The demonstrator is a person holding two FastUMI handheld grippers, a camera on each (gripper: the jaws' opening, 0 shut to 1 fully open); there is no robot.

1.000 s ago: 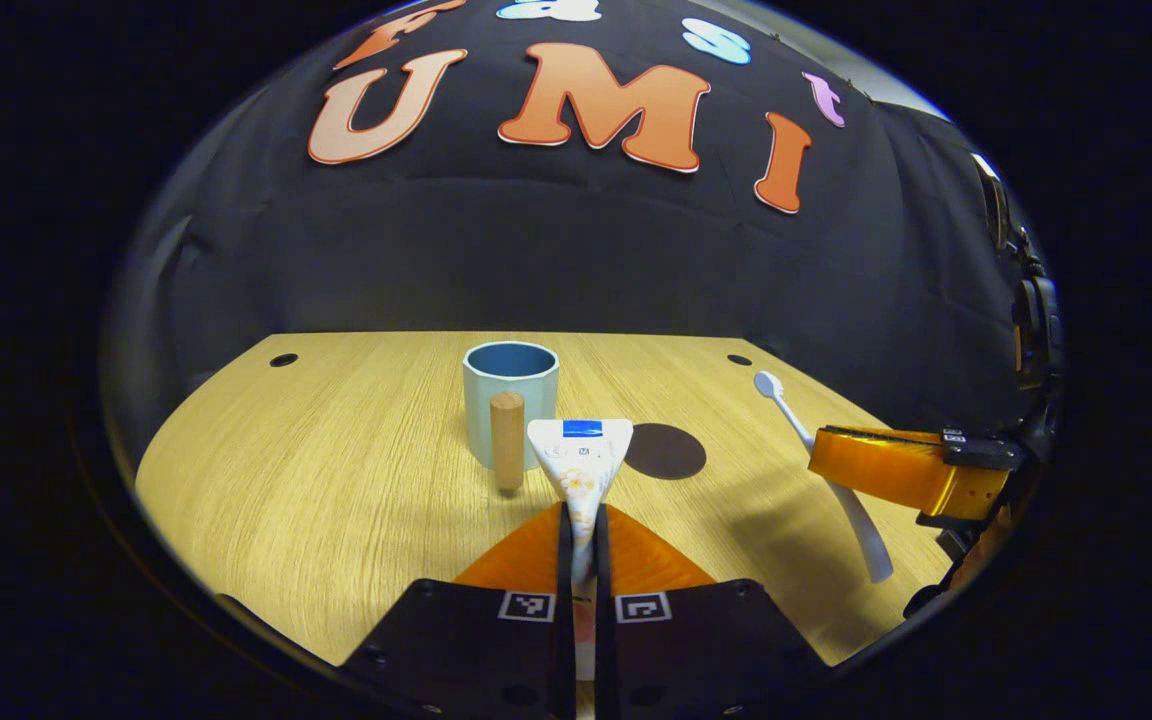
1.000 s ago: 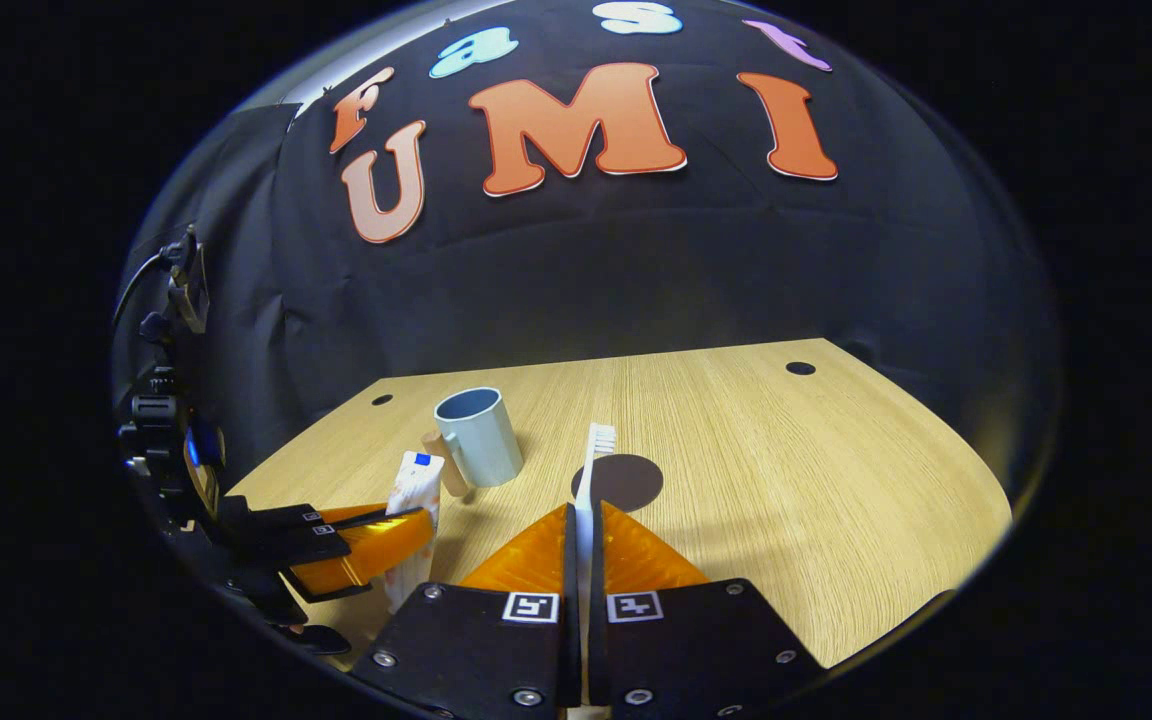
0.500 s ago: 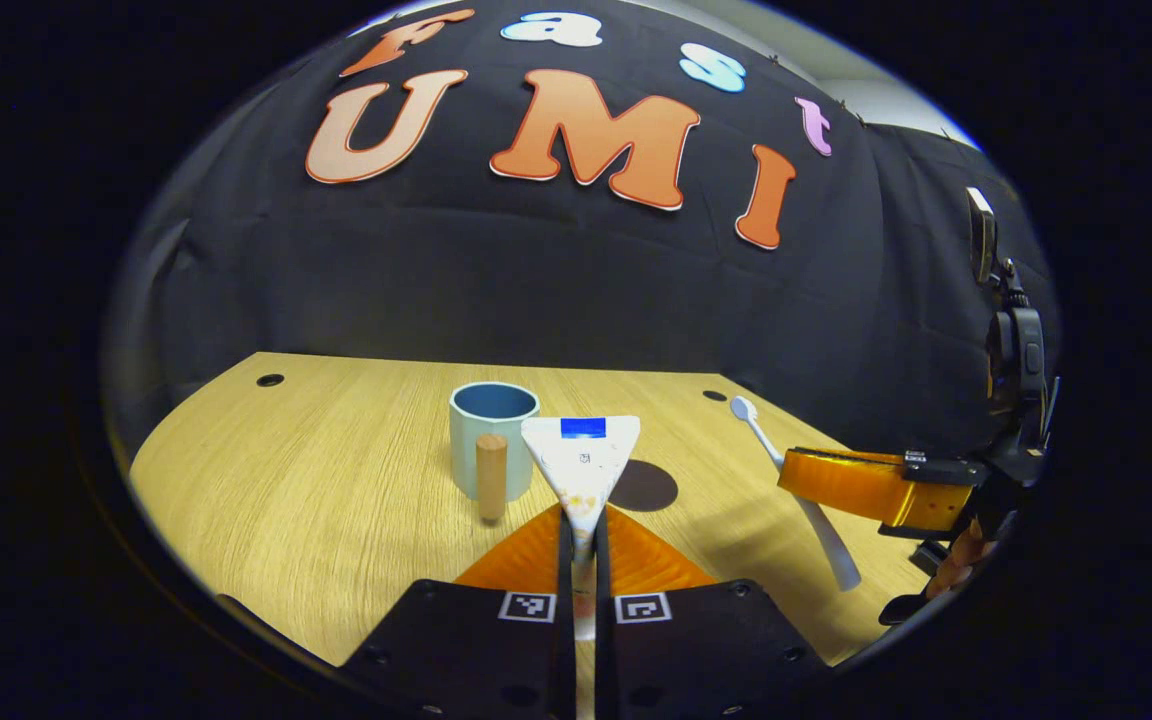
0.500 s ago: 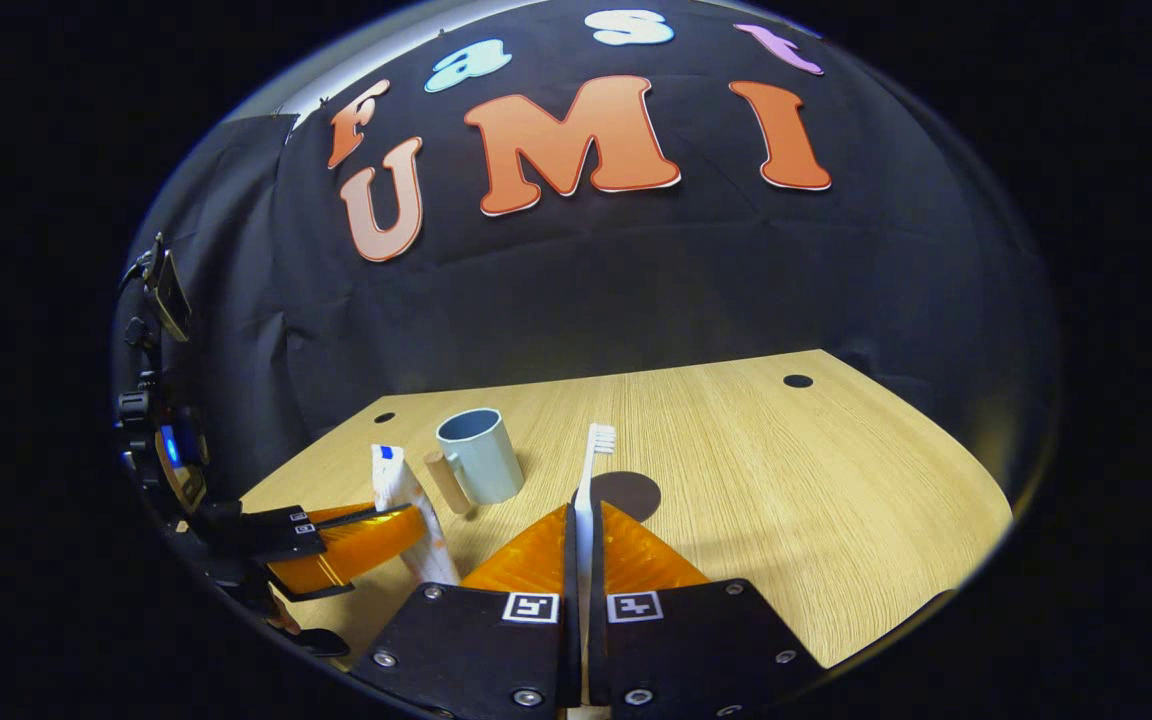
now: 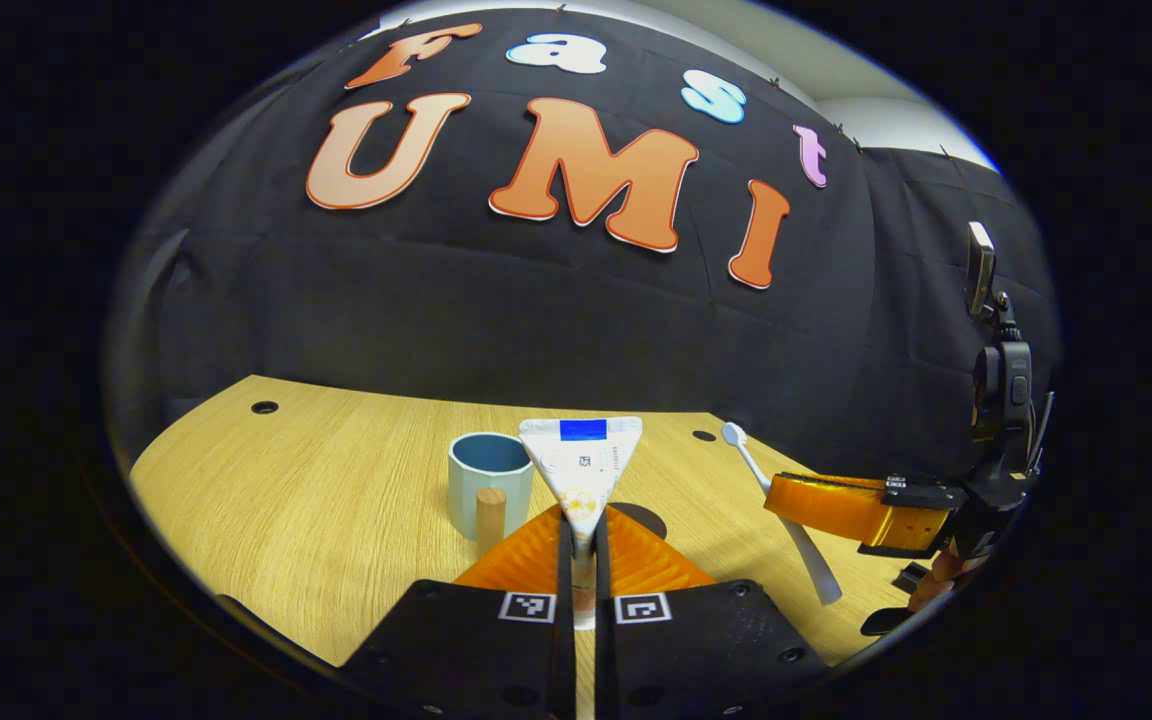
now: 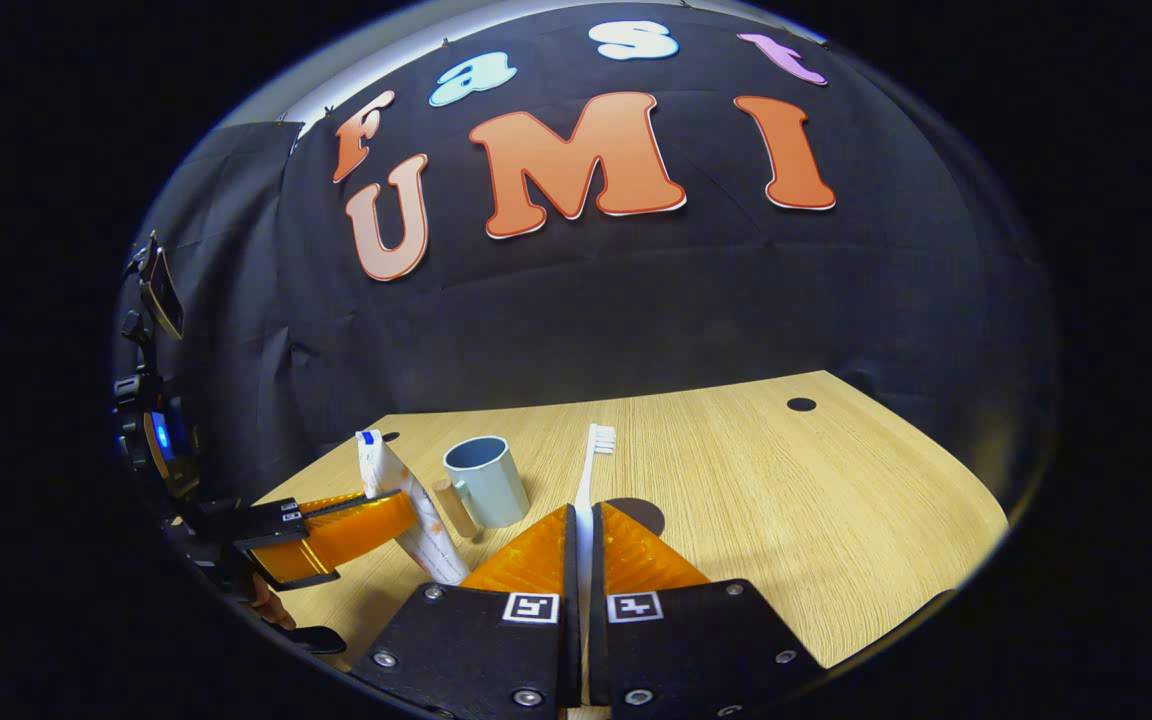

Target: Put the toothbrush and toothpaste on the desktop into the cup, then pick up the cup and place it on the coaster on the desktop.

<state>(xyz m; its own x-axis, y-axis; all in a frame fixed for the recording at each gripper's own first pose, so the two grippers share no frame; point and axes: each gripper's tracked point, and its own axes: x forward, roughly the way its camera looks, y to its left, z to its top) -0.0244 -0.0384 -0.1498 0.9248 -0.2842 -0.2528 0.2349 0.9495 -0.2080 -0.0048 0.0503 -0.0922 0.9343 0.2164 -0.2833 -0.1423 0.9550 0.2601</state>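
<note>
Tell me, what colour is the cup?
Pale blue-green outside, darker blue inside; the cup shows best in the left gripper view.

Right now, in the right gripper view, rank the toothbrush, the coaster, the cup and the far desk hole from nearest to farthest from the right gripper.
1. toothbrush, clamped in the right gripper.
2. coaster, just ahead.
3. cup, ahead-left.
4. desk hole, far right.

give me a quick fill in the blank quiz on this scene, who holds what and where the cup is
1. The left tongs are shut on the ____.
2. The right tongs are shut on the ____.
3. The cup stands on the desk, not yet on the round dark ____.
4. The cup's inside is ____ of any item so far.

Missing words: toothpaste; toothbrush; coaster; empty
</note>
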